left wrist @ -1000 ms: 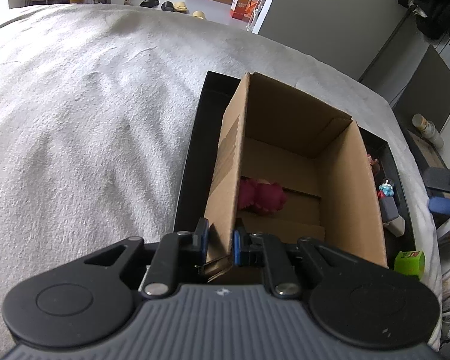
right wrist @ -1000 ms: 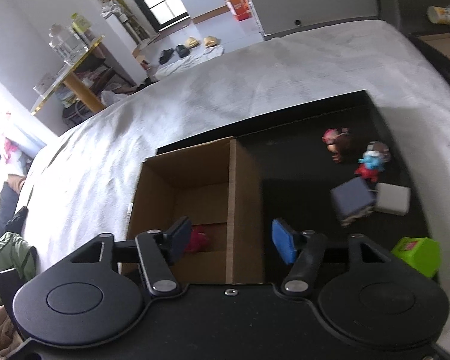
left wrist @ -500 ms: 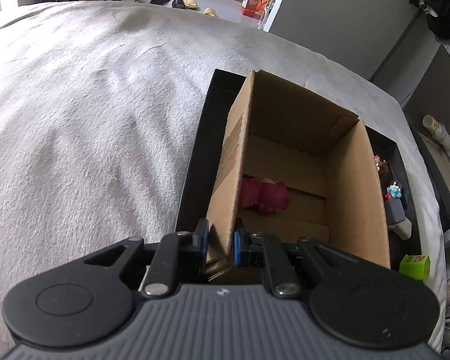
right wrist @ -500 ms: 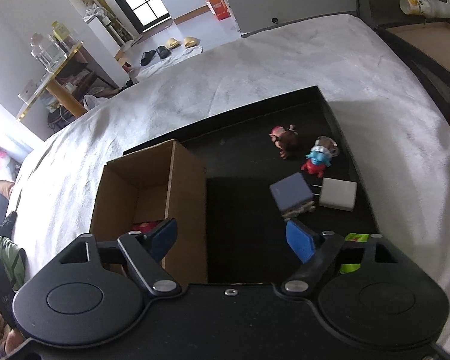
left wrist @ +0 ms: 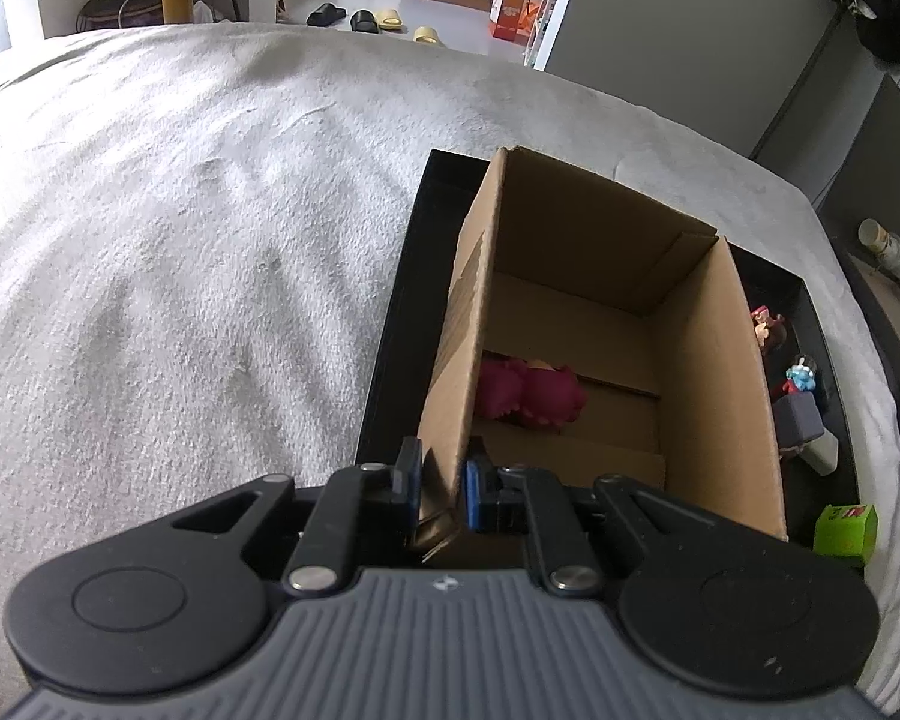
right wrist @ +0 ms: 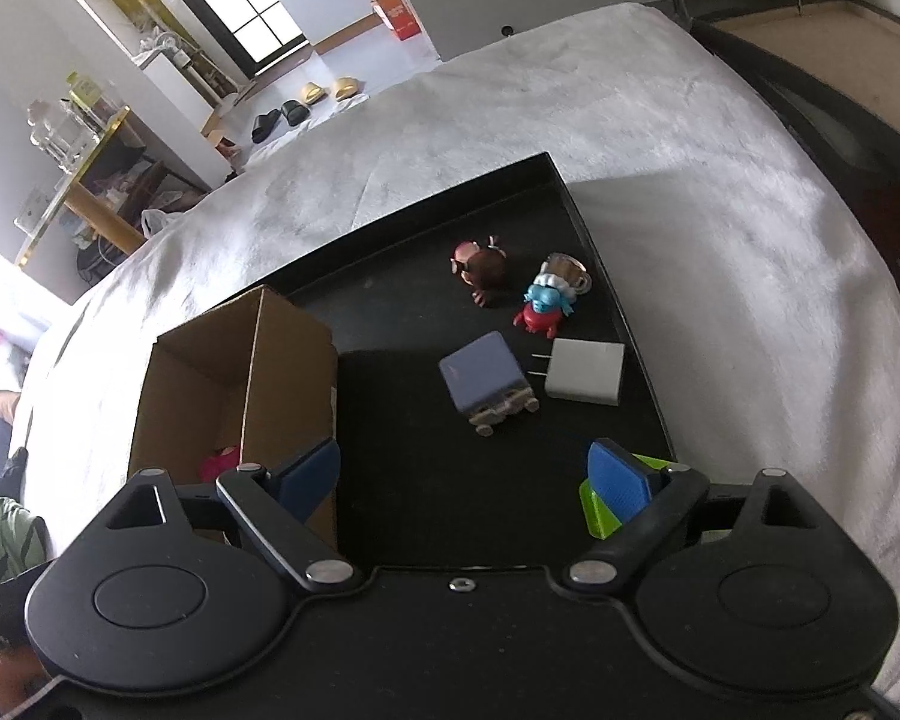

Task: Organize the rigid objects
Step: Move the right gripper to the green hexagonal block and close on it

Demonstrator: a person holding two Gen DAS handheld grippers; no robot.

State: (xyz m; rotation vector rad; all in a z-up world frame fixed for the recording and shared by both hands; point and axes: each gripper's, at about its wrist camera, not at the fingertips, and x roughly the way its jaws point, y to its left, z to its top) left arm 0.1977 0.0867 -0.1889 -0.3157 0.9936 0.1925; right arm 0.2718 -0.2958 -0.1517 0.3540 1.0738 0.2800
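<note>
My left fingers [left wrist: 411, 474] are clamped on the near wall of the box [left wrist: 576, 324], I judge to steady it so it takes things without sliding on the tray [left wrist: 390, 360]. Just past those fingers, on the box floor, lies a pink toy [left wrist: 531, 396], already stowed. My right fingers [right wrist: 621, 480] are spreading with nothing between them, only bare tray. Beside the right-hand finger, partly behind it, sits a green block [right wrist: 597, 513]; ahead of the gap stand a blue cart [right wrist: 486, 375] and, just beside it, a white charger [right wrist: 585, 372]. Farther out are a red figure [right wrist: 543, 306] and a brown figure [right wrist: 483, 267], close together. The box is off past the left-hand finger. The wide opening looks like preparation for the cart or block. Everything rests on a bed [right wrist: 660, 120].
</note>
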